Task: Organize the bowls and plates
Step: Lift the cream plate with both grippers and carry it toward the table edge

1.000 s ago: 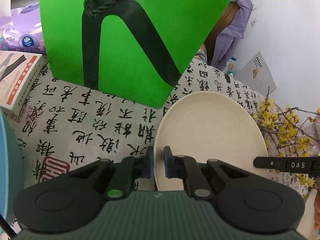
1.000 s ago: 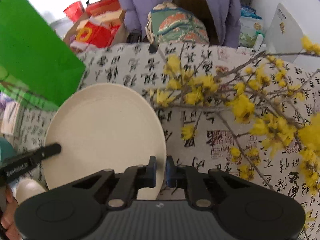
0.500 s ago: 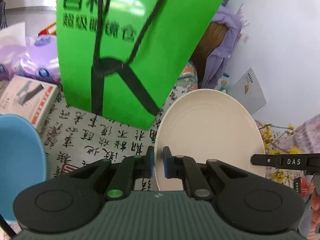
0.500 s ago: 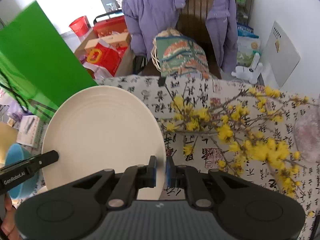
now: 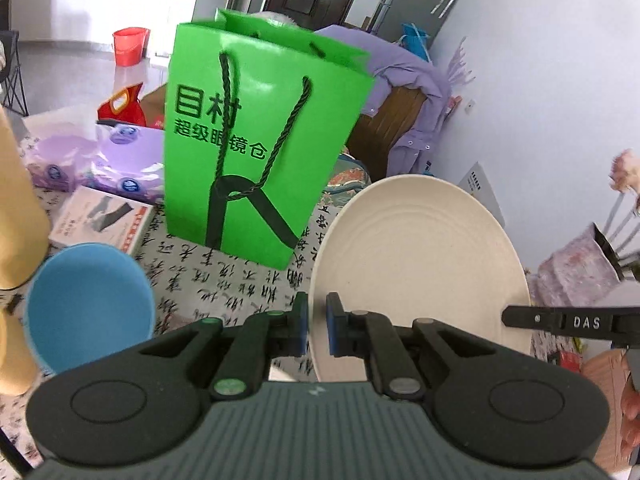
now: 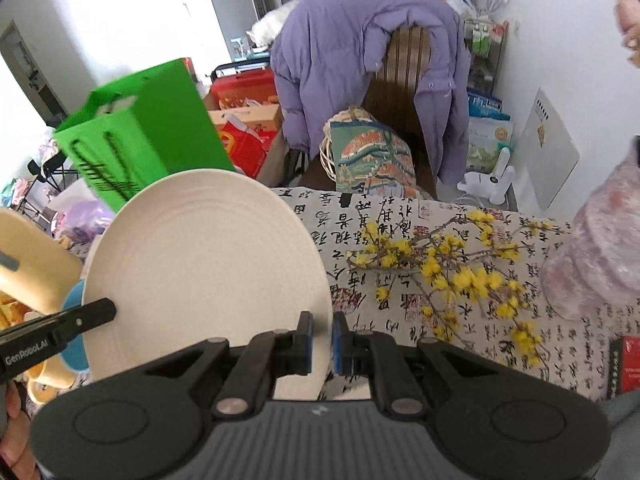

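A round cream plate hangs in the air above the calligraphy tablecloth, held by both grippers at opposite edges. My left gripper is shut on the plate's left rim. My right gripper is shut on the plate at its right rim. A finger of the other gripper shows at the plate's far edge in each view. A blue bowl sits low on the left in the left wrist view, with a cream-yellow dish beside it.
A tall green paper bag stands on the table behind the plate. A boxed item and tissue packs lie at the left. Yellow flower branches and a pink wrapped vase stand on the right. A chair with a purple coat is beyond the table.
Both grippers have risen with the plate between them, lifting it off the tablecloth. The green bag, the table and the flowers now sit lower and farther away in view.
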Demonstrator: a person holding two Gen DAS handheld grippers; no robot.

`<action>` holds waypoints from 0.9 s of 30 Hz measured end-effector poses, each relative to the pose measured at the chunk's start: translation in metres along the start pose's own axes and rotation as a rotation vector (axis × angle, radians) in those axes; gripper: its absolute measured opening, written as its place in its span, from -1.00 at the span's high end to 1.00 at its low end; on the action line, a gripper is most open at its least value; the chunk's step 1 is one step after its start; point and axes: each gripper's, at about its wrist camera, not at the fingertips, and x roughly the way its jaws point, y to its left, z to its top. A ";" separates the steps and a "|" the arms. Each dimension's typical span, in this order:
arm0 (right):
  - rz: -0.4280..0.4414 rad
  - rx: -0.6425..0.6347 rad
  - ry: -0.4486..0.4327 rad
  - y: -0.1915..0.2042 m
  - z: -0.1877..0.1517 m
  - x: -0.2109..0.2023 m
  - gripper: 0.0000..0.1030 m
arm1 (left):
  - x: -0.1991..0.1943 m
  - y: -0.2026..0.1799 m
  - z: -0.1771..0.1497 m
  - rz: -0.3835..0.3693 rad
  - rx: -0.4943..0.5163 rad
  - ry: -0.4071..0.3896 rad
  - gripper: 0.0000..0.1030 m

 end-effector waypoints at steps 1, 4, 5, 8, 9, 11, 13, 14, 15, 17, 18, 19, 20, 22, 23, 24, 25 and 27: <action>-0.001 -0.003 -0.004 0.003 -0.005 -0.008 0.81 | -0.010 -0.001 -0.004 0.002 0.006 -0.007 0.82; 0.002 -0.010 -0.021 0.012 -0.023 -0.030 0.81 | -0.042 -0.002 -0.019 0.007 0.015 -0.029 0.82; 0.001 -0.016 -0.030 0.017 -0.033 -0.040 0.80 | -0.052 -0.002 -0.026 0.014 0.021 -0.032 0.82; 0.018 -0.023 -0.047 0.027 -0.060 -0.061 0.80 | -0.083 0.002 -0.048 0.022 0.033 -0.053 0.82; 0.032 -0.022 -0.053 0.030 -0.070 -0.068 0.81 | -0.092 0.005 -0.056 0.023 0.036 -0.056 0.82; 0.050 -0.016 -0.063 0.036 -0.090 -0.078 0.81 | -0.109 0.012 -0.073 0.021 0.041 -0.055 0.82; 0.059 -0.020 -0.064 0.044 -0.110 -0.084 0.81 | -0.124 0.017 -0.090 0.033 0.045 -0.056 0.82; 0.061 -0.025 -0.062 0.048 -0.120 -0.087 0.81 | -0.130 0.020 -0.100 0.041 0.046 -0.057 0.82; 0.062 -0.032 -0.062 0.052 -0.132 -0.090 0.81 | -0.135 0.023 -0.109 0.049 0.049 -0.055 0.81; 0.060 -0.047 -0.059 0.061 -0.153 -0.095 0.80 | -0.147 0.031 -0.130 0.056 0.037 -0.055 0.81; 0.062 -0.053 -0.057 0.065 -0.165 -0.097 0.81 | -0.152 0.033 -0.139 0.066 0.038 -0.057 0.81; 0.067 -0.056 -0.056 0.068 -0.174 -0.099 0.81 | -0.156 0.036 -0.148 0.074 0.037 -0.058 0.80; 0.071 -0.056 -0.055 0.071 -0.184 -0.100 0.81 | -0.160 0.040 -0.158 0.078 0.031 -0.058 0.80; 0.073 -0.063 -0.055 0.076 -0.203 -0.103 0.81 | -0.166 0.045 -0.174 0.086 0.028 -0.053 0.79; 0.074 -0.065 -0.055 0.079 -0.212 -0.104 0.81 | -0.170 0.048 -0.183 0.088 0.026 -0.052 0.79; 0.073 -0.070 -0.053 0.082 -0.222 -0.105 0.81 | -0.173 0.051 -0.192 0.091 0.026 -0.052 0.79; 0.074 -0.075 -0.049 0.085 -0.232 -0.103 0.81 | -0.175 0.056 -0.201 0.094 0.021 -0.049 0.79; 0.078 -0.083 -0.036 0.091 -0.250 -0.100 0.81 | -0.181 0.066 -0.218 0.097 0.008 -0.040 0.79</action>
